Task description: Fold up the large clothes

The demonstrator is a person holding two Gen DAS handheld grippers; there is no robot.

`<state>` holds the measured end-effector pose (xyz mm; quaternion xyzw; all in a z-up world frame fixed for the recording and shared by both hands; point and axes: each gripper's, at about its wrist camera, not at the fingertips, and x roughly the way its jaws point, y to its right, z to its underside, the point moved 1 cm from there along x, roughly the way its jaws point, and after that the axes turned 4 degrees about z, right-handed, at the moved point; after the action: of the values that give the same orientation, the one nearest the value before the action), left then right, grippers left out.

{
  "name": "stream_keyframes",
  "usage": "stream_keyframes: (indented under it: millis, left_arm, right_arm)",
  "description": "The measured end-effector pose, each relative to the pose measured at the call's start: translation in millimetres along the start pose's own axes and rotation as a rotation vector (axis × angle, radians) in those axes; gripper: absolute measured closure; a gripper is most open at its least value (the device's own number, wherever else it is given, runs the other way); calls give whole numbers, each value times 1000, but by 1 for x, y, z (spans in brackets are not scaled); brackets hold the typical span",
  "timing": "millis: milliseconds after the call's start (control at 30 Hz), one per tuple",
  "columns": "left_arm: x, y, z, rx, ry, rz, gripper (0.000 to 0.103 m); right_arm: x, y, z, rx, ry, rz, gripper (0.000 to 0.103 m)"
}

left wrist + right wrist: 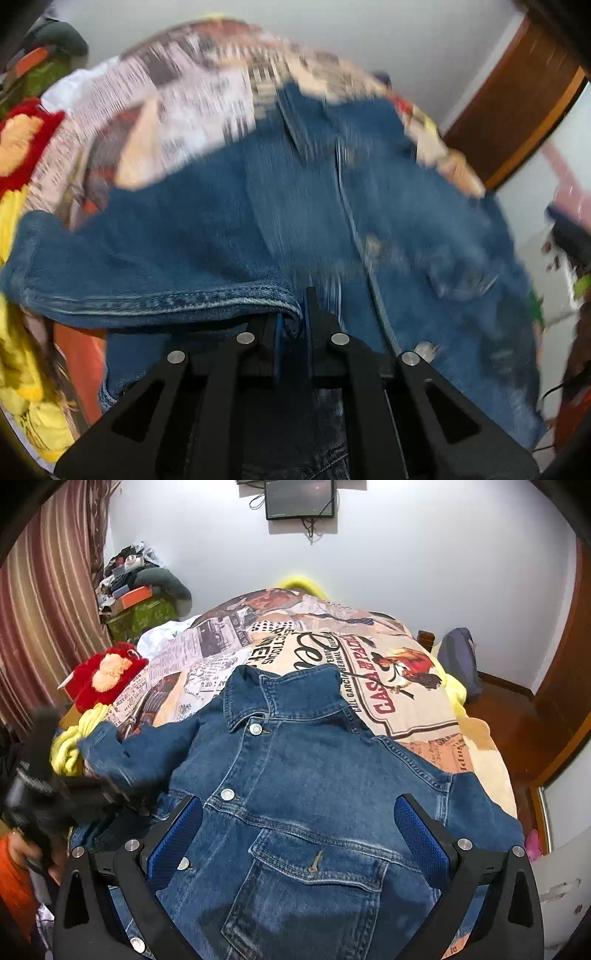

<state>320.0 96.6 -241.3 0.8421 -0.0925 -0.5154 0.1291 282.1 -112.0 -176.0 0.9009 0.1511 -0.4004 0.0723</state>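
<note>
**Sleeve fold under way on a denim jacket**

The bed (424,716), covered with a printed spread, carries the denim jacket (295,775), which lies front up, collar toward the far wall and buttons fastened, near the bed's near edge. The body panel is spread fairly flat; the sleeve on the right of the right wrist view lies out to the side, while the sleeve (122,753) on the left is lifted off the spread. A red plush toy (107,675) and yellow fabric (68,749) sit just beside that raised sleeve.

The left gripper (295,317) is clenched on the sleeve's hemmed cuff (177,299), with denim pinched between its fingers (314,306); its view is blurred. The right gripper (295,834) hangs above the chest pocket (314,878) with fingers released and spread wide, grasping nothing.

Judged from this layout, the step in hand is the first sleeve fold: the held cuff is to be carried inward across the jacket's front. The next move calls for laying that sleeve flat over the body without dragging the panel, then releasing it; the free right gripper is well placed to pin the front or take the opposite sleeve.
</note>
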Motion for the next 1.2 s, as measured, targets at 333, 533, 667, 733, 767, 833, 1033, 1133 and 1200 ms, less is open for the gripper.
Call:
stream_keyframes:
  millis: [333,533,667,733,767,833,1033,1133,1200]
  left_arm:
    - [-48,-26,20,-130,80,81,43]
    - [-85,-95,20,-292,210,-7,22]
    - [-80,-153,31,-445,196,-44,22]
    - [-71,-177,38,-513,175,-51,22]
    - [-65,-185,42,-537,163,-53,22]
    - [-53,-202,47,-578,140,-36,22]
    - [-22,-225,45,-637,123,-39,22]
    - [-15,-227,38,-618,134,-71,33]
    - [-15,-222,33,-583,152,-115,49]
  right_arm:
    - [9,-1,4,3,-34,-7,0]
    - [20,-11,4,-20,-53,-10,0]
    - [26,-17,3,-35,-62,-8,0]
    - [30,-20,2,-45,-65,-2,0]
    - [32,-21,2,-48,-68,2,0]
    - [36,-22,2,-49,-77,5,0]
    - [51,-21,2,-34,-112,8,0]
    - [56,-21,3,-33,-124,9,0]
    - [58,-21,4,-33,-128,10,0]
